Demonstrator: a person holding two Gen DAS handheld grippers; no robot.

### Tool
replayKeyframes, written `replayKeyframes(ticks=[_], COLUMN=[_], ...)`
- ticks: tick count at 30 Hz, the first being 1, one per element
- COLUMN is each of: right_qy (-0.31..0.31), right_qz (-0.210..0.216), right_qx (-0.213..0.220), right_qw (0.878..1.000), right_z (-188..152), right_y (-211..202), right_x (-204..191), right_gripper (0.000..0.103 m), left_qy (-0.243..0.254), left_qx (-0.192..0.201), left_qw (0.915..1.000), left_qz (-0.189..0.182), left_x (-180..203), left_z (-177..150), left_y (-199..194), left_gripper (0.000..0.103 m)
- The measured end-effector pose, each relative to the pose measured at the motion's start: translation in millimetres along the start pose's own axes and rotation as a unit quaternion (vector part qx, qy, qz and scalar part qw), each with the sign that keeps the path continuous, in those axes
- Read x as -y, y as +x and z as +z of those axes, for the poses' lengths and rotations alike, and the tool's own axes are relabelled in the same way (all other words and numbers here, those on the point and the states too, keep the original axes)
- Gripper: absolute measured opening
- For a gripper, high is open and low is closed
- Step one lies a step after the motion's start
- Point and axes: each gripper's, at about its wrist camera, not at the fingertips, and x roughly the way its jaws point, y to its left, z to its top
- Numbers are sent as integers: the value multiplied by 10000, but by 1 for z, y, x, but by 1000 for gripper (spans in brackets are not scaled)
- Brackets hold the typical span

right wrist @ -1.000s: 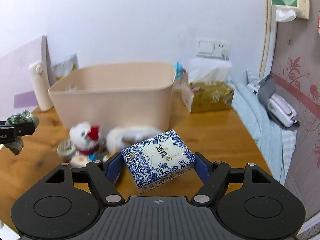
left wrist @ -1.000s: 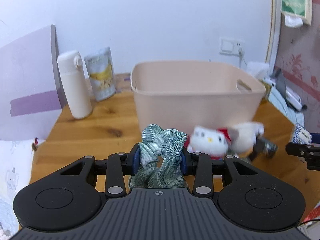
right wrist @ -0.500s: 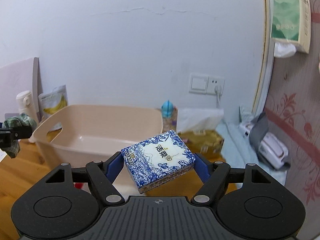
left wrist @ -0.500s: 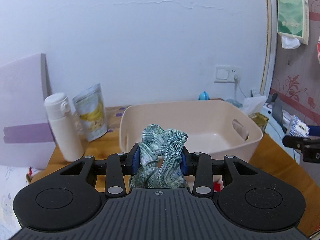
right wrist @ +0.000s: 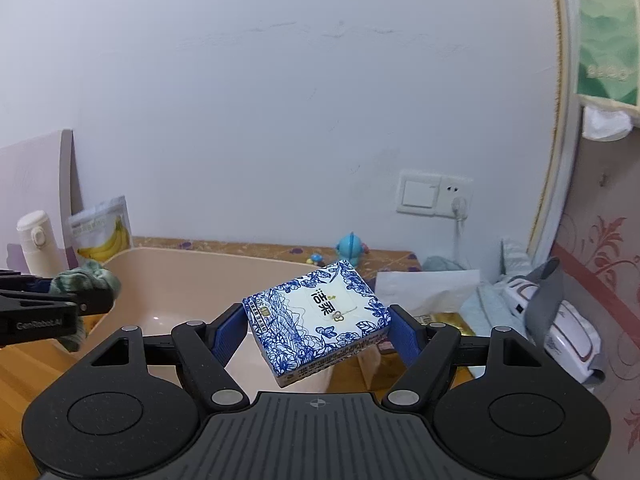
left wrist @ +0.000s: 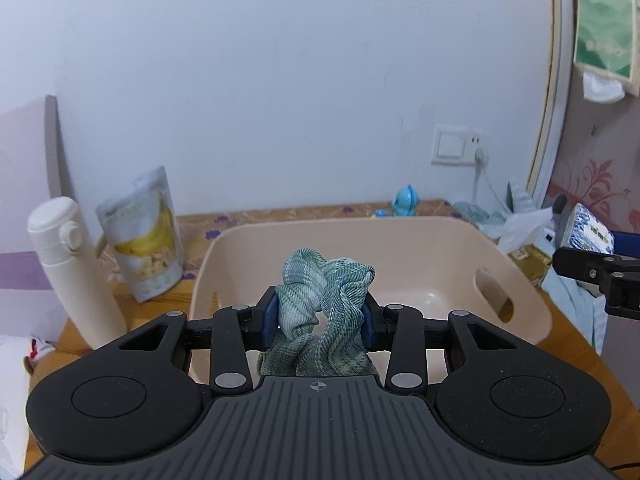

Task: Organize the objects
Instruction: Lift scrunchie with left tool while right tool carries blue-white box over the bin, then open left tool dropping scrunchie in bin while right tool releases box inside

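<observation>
My left hand-held gripper (left wrist: 320, 320) is clamped on a green plaid scrunchie (left wrist: 326, 304), low in the centre of its frame, held above the near rim of the beige tub (left wrist: 520, 276) on the wooden bench (left wrist: 160, 304). My right hand-held gripper (right wrist: 316, 332) pinches a blue-and-white tissue pack (right wrist: 320, 316), tilted, mid-frame over the tub's right end (its inside looks bare from here). At the left of the left view stand a white bottle (left wrist: 72, 268) and a banana-chip pouch (left wrist: 146, 236), just beside each other.
</observation>
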Motion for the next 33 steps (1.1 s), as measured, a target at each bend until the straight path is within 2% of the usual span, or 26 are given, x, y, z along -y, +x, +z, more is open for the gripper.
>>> replayKeyframes(ticks=[10, 18, 22, 26, 30, 31, 33], right_qy=[-187, -469, -794, -925, -1220, -1246, -1197], right_qz=[158, 275, 173, 229, 158, 127, 111], right_qx=[-481, -841, -912, -1031, -1222, -1233, -1249], right_qw=[9985, 9950, 9925, 9901, 9849, 9844, 9849], right_z=[3, -4, -7, -6, -11, -12, -13], right_y=[54, 75, 77, 80, 87, 87, 86], right_x=[-7, -20, -29, -34, -43, -44, -43], right_gripper=[74, 74, 75, 75, 75, 77, 78], left_qy=[210, 169, 188, 100, 75, 85, 103], left_qx=[-475, -1028, -1248, -1561, -1710, -1716, -1678], left_qw=[9986, 9946, 9919, 9877, 9852, 9851, 9858], left_qz=[74, 34, 118, 58, 8, -1, 36], left_x=[5, 8, 7, 4, 2, 3, 4], left_z=[9, 1, -4, -6, -4, -4, -4], left_y=[56, 86, 96, 107, 109, 108, 104], left_gripper=[40, 40, 41, 41, 41, 41, 59])
